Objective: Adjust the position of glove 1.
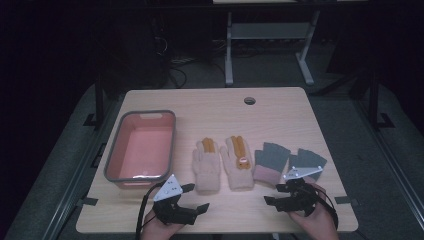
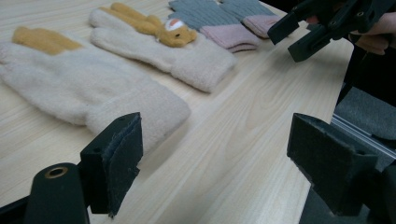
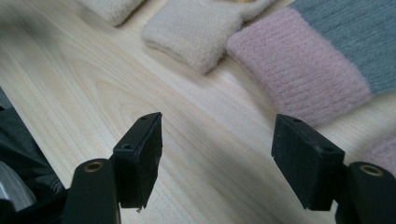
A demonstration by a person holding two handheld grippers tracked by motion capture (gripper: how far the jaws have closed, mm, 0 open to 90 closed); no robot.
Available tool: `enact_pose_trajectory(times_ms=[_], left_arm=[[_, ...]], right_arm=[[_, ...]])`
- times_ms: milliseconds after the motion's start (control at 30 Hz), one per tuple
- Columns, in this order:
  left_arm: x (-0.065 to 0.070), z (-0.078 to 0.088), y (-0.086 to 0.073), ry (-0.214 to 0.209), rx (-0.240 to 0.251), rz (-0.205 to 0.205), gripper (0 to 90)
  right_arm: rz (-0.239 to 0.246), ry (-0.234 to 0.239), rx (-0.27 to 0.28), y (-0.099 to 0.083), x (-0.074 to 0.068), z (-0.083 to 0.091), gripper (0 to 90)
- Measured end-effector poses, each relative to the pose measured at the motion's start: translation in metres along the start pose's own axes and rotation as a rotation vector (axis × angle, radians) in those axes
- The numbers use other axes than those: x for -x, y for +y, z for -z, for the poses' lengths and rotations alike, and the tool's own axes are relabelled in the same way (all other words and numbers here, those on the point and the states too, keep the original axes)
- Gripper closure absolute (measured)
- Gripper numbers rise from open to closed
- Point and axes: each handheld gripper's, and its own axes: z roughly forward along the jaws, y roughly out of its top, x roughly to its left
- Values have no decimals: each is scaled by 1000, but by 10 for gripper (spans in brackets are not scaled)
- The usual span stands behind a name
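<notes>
Four gloves lie in a row across the middle of the table. A cream glove (image 1: 206, 165) with orange fingertips lies beside a cream glove (image 1: 238, 162) bearing a small orange animal. Right of them are two grey gloves (image 1: 270, 162) with pink cuffs. My left gripper (image 1: 196, 197) hovers open near the front edge, just in front of the cream gloves. In the left gripper view its jaws stand wide apart over bare wood, with the nearer cream glove (image 2: 70, 88) ahead. My right gripper (image 1: 274, 194) is open below the grey gloves, its jaws spread before a pink cuff (image 3: 299, 70).
A pink basin (image 1: 141, 147) with a grey rim stands at the table's left. A cable hole (image 1: 249, 100) is at the back edge. A white desk frame (image 1: 270, 35) stands on the dark floor beyond. The right gripper (image 2: 299, 35) shows far off in the left gripper view.
</notes>
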Motion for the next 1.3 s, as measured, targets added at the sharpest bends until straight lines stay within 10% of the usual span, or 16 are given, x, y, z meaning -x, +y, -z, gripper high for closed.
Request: enact_pose_trajectory(times_ms=[1300], left_arm=[[0, -1, 0, 7, -6, -30, 184]], right_arm=[[216, 2, -93, 102, -28, -16, 330]])
